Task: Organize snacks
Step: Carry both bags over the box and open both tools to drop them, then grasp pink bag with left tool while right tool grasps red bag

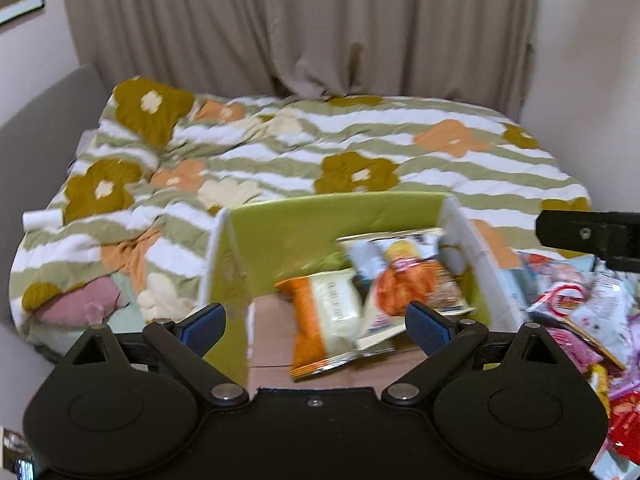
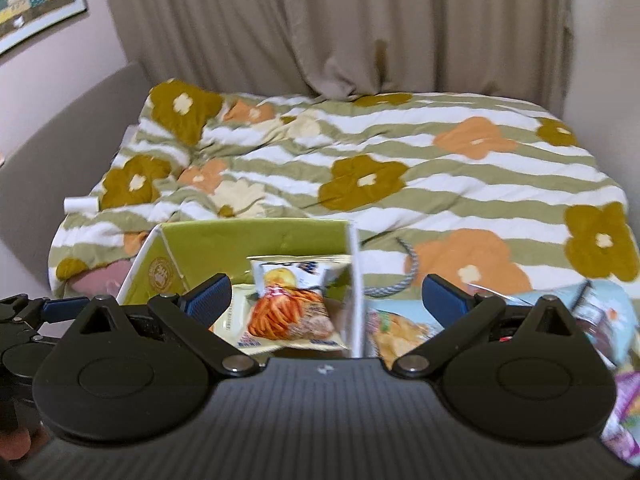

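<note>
Left wrist view: the left gripper (image 1: 316, 322) stands with its jaws spread wide and nothing between them; its fingers (image 1: 204, 326) carry ribbed blue pads on black linkages. Beyond it sits the box (image 1: 320, 216), an open rectangular carton with white outer walls and a matte green lining. Inside the box lie two glossy crinkled packets: an orange bag (image 1: 324, 328) at its near left, and a white bag (image 1: 404, 280) printed with orange sticks, leaning on the orange bag. To the right of the box lies a loose snack pile (image 1: 580, 312).

Right wrist view: the right gripper (image 2: 326, 300) is fully spread and empty. The box (image 2: 256, 236) rests on the soft, rumpled flowered quilt (image 2: 440, 184).
</note>
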Demonstrator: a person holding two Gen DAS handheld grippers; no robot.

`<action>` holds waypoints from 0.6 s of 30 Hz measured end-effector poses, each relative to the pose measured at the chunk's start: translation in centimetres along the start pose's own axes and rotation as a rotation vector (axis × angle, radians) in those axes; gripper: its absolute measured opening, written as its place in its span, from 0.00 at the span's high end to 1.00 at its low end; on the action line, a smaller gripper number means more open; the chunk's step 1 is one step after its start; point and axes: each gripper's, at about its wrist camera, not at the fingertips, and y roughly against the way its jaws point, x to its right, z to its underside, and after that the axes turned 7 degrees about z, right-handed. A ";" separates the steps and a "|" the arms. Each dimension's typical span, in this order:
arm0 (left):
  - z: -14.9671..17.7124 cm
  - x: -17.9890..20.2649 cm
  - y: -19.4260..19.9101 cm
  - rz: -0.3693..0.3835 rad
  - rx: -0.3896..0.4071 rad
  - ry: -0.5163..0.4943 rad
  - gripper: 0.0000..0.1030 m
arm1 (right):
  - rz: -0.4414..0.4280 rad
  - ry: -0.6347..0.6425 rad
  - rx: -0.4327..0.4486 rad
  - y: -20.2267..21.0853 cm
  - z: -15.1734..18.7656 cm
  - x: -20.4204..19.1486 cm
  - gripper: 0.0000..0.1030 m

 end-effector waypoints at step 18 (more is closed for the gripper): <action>5.0 16.6 4.2 0.121 0.026 -0.119 0.04 | 0.132 -0.074 0.026 10.4 5.6 19.6 0.00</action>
